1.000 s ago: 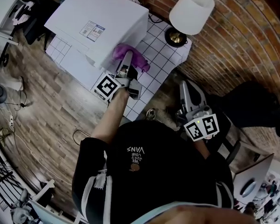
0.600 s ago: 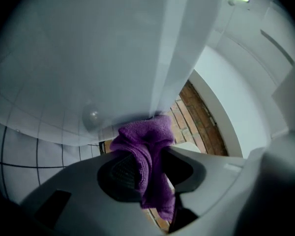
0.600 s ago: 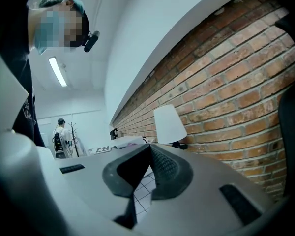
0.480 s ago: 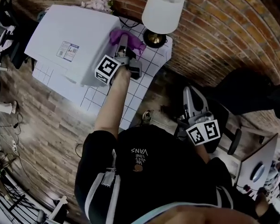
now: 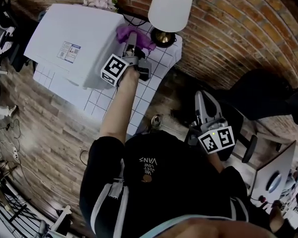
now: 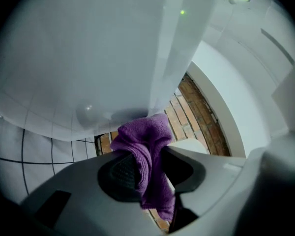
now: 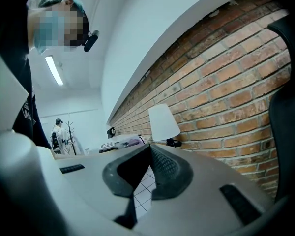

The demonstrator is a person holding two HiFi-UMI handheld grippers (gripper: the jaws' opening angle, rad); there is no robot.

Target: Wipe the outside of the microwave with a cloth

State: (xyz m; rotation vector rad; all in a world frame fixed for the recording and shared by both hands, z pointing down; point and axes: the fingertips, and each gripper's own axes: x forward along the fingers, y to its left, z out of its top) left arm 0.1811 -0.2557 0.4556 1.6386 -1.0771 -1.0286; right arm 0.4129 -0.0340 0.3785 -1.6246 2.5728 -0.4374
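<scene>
The white microwave stands on a white tiled table against the brick wall. My left gripper is shut on a purple cloth and holds it against the microwave's right side near the back corner. In the left gripper view the cloth is bunched between the jaws of the left gripper and touches the white side panel. My right gripper hangs low beside my body, away from the table, with its jaws closed on nothing; the right gripper points along the brick wall.
A white table lamp stands on the table's far right corner, close to the cloth. Pale flowers lie behind the microwave. A dark chair is at the right. Wooden floor lies left of the table.
My left gripper has slid the cloth along the microwave's side toward the back, nearer the lamp. The right gripper has stayed low at my side.
</scene>
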